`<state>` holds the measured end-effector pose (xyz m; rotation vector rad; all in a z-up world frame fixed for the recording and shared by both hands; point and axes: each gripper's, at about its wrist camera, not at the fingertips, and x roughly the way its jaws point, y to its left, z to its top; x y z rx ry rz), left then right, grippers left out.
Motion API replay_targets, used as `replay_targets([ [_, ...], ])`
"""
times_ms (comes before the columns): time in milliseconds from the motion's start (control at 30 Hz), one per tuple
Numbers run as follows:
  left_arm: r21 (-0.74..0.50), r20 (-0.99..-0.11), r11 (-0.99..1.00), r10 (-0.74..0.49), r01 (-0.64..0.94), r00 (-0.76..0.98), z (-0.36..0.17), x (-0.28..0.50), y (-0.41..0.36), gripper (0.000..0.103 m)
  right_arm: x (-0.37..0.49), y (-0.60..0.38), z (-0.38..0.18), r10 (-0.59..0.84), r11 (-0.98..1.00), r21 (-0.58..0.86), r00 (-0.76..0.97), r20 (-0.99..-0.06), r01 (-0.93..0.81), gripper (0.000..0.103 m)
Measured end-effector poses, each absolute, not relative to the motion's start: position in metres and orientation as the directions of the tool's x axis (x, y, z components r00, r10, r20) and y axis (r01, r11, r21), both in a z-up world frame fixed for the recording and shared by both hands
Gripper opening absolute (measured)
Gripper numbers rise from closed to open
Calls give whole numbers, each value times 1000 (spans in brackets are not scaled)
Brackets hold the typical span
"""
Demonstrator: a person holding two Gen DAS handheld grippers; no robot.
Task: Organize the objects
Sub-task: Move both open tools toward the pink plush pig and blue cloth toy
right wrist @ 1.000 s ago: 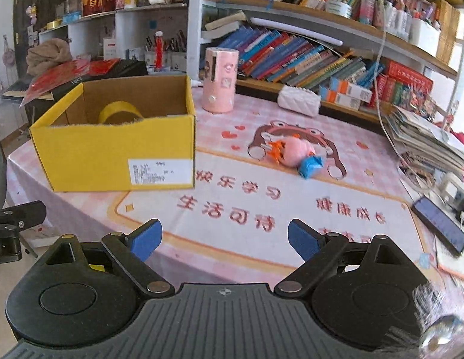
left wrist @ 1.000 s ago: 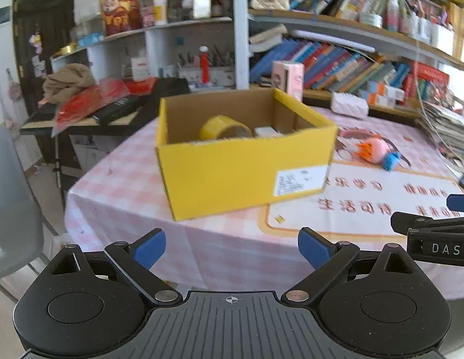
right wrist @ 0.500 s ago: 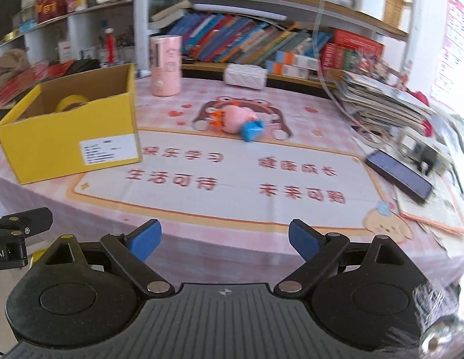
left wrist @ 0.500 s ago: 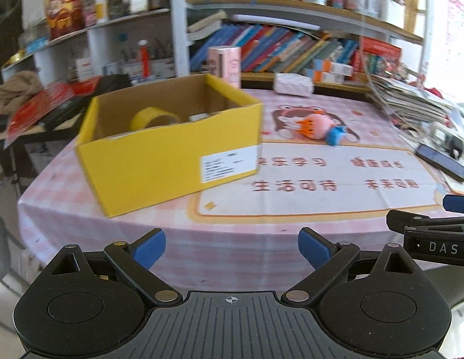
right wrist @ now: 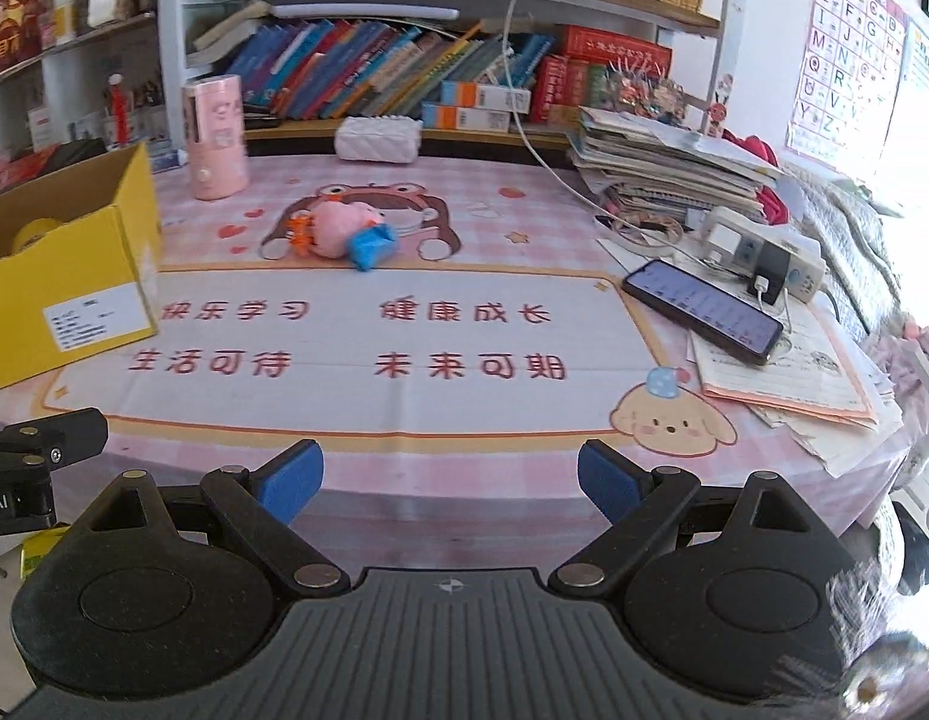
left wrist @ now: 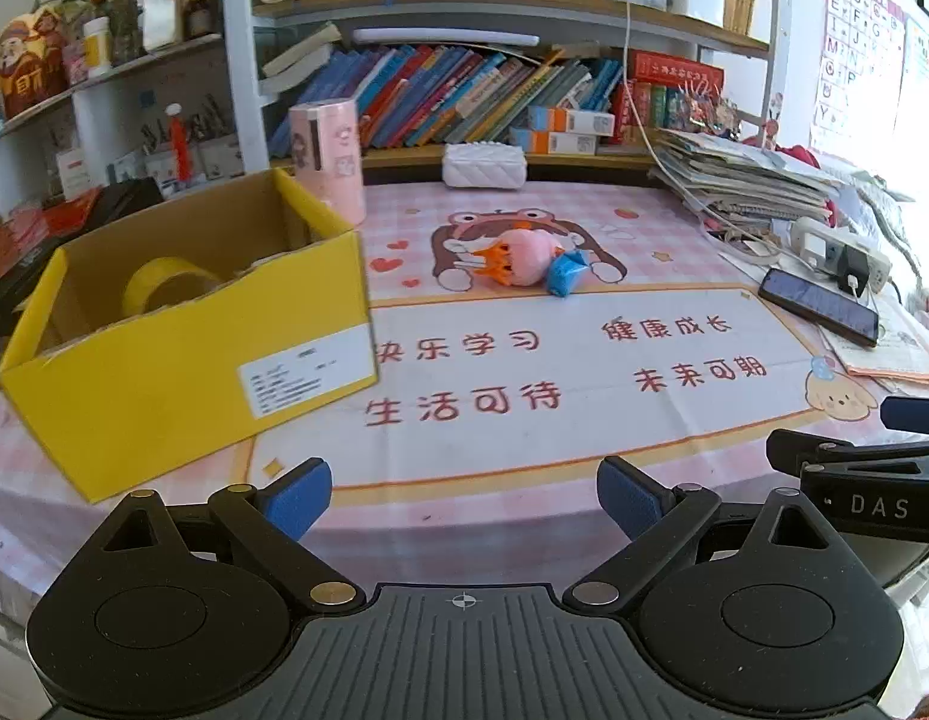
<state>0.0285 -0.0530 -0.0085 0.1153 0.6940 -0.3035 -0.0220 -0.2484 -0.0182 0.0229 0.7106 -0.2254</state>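
A yellow cardboard box point(left wrist: 182, 372) stands open at the table's left, with a yellow tape roll point(left wrist: 164, 288) inside; it also shows in the right wrist view point(right wrist: 74, 294). A pink toy with orange and blue parts point(left wrist: 524, 261) lies on the mat beyond the middle, also in the right wrist view point(right wrist: 344, 231). A pink cylinder point(left wrist: 327, 159) stands behind the box. My left gripper point(left wrist: 464, 495) is open and empty at the table's near edge. My right gripper point(right wrist: 449, 480) is open and empty beside it to the right.
A black phone point(right wrist: 701, 309) lies at the right on papers point(right wrist: 788, 372), next to a power strip point(right wrist: 764, 255) and a stack of books point(right wrist: 662, 171). A white pouch point(left wrist: 485, 165) sits at the back. Bookshelves point(left wrist: 494, 90) stand behind the table.
Both grippers have swung to the right: the yellow box has shifted to the left of each view and the phone and papers have come into sight. Both stay open.
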Motion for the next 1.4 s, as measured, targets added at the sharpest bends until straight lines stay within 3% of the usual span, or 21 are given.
replay_targets([
  [1400,2,-654,993,-87,117,751,-9,135,-123,97,132,-322,-20,17,998,-33,737,-676,-53,89],
])
